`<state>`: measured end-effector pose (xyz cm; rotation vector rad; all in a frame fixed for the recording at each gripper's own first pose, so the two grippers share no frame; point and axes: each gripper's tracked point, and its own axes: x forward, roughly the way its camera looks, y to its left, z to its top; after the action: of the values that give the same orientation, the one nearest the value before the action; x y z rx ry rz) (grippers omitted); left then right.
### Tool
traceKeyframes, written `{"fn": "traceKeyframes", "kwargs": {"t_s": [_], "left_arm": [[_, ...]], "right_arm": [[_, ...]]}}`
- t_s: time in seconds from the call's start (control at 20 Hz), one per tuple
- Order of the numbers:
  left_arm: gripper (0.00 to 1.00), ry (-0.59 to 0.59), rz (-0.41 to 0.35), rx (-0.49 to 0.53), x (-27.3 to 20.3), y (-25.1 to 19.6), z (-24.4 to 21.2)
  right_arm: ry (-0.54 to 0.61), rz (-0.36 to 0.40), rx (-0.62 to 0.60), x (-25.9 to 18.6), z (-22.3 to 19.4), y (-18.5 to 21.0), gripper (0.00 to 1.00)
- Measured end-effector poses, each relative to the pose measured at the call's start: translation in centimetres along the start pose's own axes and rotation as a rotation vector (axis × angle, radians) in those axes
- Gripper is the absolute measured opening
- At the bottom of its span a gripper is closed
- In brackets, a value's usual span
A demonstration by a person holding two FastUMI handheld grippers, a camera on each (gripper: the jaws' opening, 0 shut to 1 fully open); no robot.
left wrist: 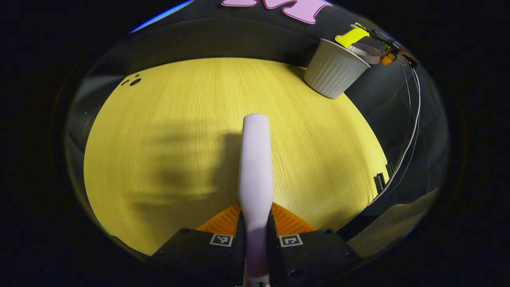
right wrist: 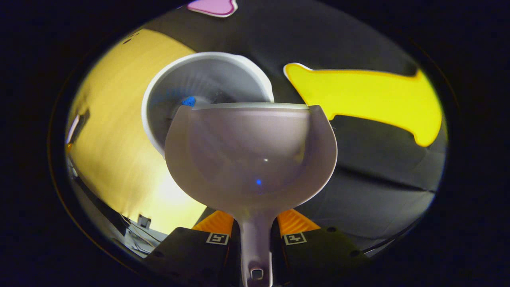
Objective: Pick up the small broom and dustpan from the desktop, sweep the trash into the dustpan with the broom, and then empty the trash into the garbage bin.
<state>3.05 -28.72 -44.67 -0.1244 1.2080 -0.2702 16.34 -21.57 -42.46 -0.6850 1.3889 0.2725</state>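
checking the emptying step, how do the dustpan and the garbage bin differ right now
The dustpan is smooth-walled and shallow; the garbage bin is ribbed and deep.
The dustpan is held by its handle in the right gripper, its front lip at the bin's mouth; the garbage bin stands on the table, ungripped.
A blue speck shows in the dustpan; a larger blue bit lies inside the garbage bin.
Both are pale, whitish and open-mouthed.

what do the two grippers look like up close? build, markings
Both look alike. The left gripper has two black blocky jaw housings, each with a small square black-and-white fiducial tag on top and visible screw holes; its fingers have ribbed surfaces. The right gripper shows the same black housings, paired tags and ribbed fingers.
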Motion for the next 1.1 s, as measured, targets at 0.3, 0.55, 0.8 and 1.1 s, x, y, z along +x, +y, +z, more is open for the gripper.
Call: {"fn": "traceKeyframes", "kwargs": {"t_s": [0.3,0.55,0.8,1.1], "left_arm": [[0.28,-0.001,0.008,0.018,-0.2,0.2,0.1],[0.29,0.003,0.027,0.051,-0.8,1.0,0.5],[0.28,0.007,0.050,0.074,-1.3,2.2,0.8],[0.28,0.005,0.075,0.085,-1.6,3.2,0.9]], "right_arm": [[-0.183,0.066,0.163,-4.1,-2.3,1.0,0.35],[-0.303,0.117,0.199,-8.1,-3.9,4.5,0.35],[-0.376,0.205,0.190,-10.9,-5.3,11.0,0.35],[-0.373,0.360,0.176,-10.4,-7.6,22.4,0.35]]}}
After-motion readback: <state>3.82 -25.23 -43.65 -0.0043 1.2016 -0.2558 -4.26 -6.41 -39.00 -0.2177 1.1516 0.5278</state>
